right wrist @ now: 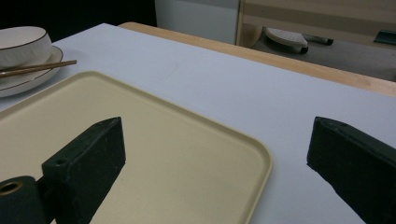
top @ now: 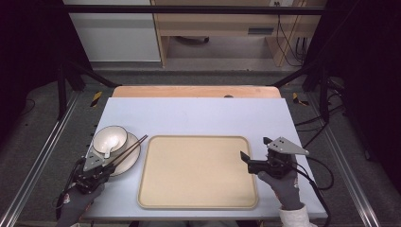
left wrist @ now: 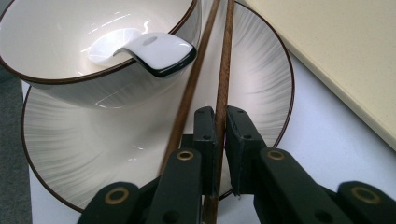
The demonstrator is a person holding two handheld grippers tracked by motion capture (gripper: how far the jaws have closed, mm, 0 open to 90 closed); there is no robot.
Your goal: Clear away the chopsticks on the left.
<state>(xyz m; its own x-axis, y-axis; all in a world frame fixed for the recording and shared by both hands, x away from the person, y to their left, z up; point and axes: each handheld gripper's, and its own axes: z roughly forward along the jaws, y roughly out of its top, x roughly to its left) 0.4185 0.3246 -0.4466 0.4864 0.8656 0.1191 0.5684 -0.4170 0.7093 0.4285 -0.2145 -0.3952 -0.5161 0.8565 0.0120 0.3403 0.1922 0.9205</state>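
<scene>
A pair of brown wooden chopsticks (left wrist: 223,84) lies across the white plate (left wrist: 79,154), beside the bowl (left wrist: 56,37) that stands on it with a white spoon (left wrist: 149,49) inside. The left gripper (left wrist: 220,130) has its jaws pinched narrow on one chopstick; the other stick runs just beside the left jaw. The plate sits at the table's (top: 198,113) left, near the beige tray (top: 198,172). The right gripper (top: 255,153) hovers at the tray's right edge, jaws wide and holding nothing.
</scene>
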